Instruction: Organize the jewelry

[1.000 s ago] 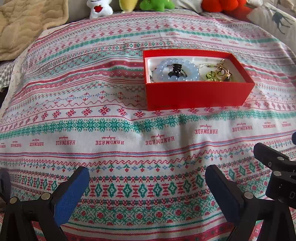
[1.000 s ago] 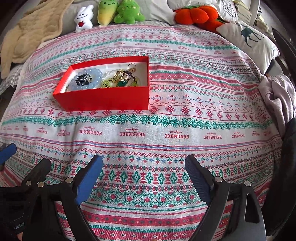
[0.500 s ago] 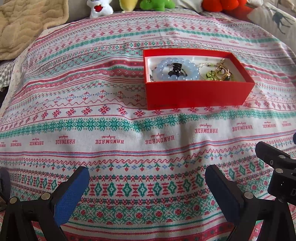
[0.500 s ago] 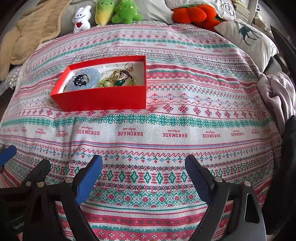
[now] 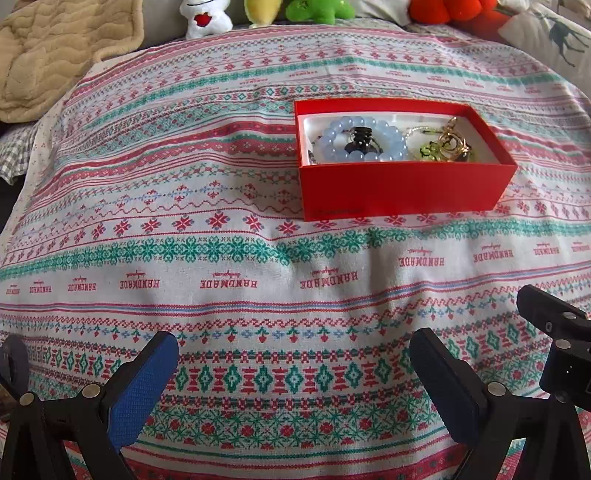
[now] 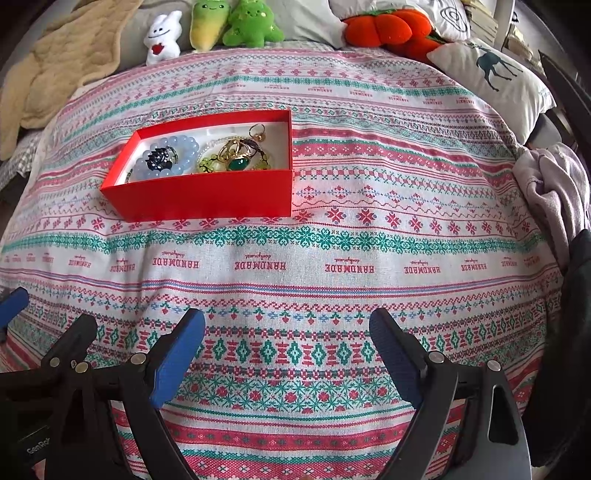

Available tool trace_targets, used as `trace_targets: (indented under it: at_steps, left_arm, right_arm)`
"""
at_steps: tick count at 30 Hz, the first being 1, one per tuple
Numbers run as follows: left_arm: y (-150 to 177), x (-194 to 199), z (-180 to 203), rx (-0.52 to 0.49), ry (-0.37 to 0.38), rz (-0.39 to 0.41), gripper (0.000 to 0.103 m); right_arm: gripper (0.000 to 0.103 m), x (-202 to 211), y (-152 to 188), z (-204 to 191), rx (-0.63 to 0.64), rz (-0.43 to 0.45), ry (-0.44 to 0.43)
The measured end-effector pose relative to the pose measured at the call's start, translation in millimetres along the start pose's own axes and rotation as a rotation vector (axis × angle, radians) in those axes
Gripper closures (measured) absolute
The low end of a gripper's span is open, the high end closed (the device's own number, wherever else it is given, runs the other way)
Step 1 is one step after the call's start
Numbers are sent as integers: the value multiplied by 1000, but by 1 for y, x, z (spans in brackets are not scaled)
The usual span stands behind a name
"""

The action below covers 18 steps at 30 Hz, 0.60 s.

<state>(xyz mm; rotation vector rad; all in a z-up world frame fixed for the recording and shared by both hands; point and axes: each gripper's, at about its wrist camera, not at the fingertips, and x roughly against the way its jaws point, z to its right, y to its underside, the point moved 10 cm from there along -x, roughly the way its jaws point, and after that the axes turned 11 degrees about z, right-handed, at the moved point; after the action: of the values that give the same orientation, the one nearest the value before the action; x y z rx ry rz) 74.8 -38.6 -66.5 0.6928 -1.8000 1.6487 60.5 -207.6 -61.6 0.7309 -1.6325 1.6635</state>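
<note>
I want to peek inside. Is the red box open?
Open. The red box has no lid on; beads and rings show inside.

surface: patterned cloth point(image 6: 332, 266), red/green bands, "HANDMADE" print
far edge: plush toys point(image 6: 236, 26), deer cushion point(image 6: 491, 74)
left: beige blanket point(image 5: 55, 48)
right: grey garment point(image 6: 554, 184)
light: daylight, soft

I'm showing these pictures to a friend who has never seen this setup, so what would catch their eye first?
Probably the bright red box on the patterned blanket, open and holding a pale blue bead bracelet at its left end and a tangle of gold rings beside it. Next, the row of plush toys at the blanket's far edge. Both grippers hang in the foreground with jaws wide and nothing between them.
</note>
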Motion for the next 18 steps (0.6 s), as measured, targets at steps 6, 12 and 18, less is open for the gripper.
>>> trace_targets:
  at_steps: [6,12,18]
  left_arm:
    - [1,0,0,1,-2,-2,0]
    - [1,-1,-3,2,-8,-2,0]
    - [0,0,-4,8,-10,4,0]
  right_arm:
    - [11,0,0,-2,5,0,-1]
    - [11,-1,0,-1,4,0,-1]
    - [11,0,0,-1,6,4,1]
